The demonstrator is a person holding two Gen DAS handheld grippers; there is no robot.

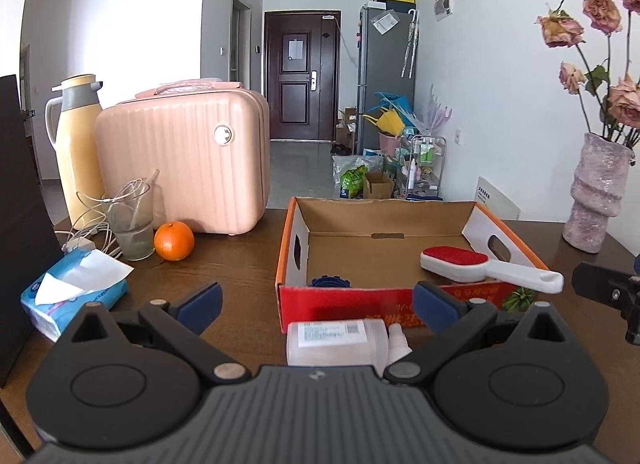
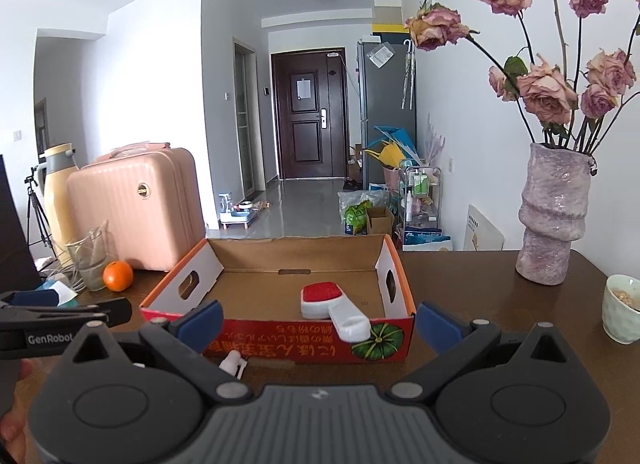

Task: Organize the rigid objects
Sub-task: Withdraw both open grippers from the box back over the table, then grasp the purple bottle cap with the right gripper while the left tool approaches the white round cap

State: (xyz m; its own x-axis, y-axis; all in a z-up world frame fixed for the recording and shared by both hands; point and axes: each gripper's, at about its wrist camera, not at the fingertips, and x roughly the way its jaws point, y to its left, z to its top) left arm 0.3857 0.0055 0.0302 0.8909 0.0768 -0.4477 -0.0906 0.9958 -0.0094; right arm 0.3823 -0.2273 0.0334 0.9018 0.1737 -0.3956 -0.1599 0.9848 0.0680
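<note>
Left tongs: spread wide, empty, over a clear bottle lying just near of the box
Right tongs: spread wide, empty (bare bench to the right)
Cardboard box: open-topped, holds a lint brush whose handle overhangs the near wall
Writing: "GenRobot" on the left tongs' side, seen from the right wrist view

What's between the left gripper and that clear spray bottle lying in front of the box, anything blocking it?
Nothing visible. The spray bottle lies on the table right between the open fingers of the left gripper, just short of the cardboard box. Only the box's front wall stands between bottle and box interior.
</note>
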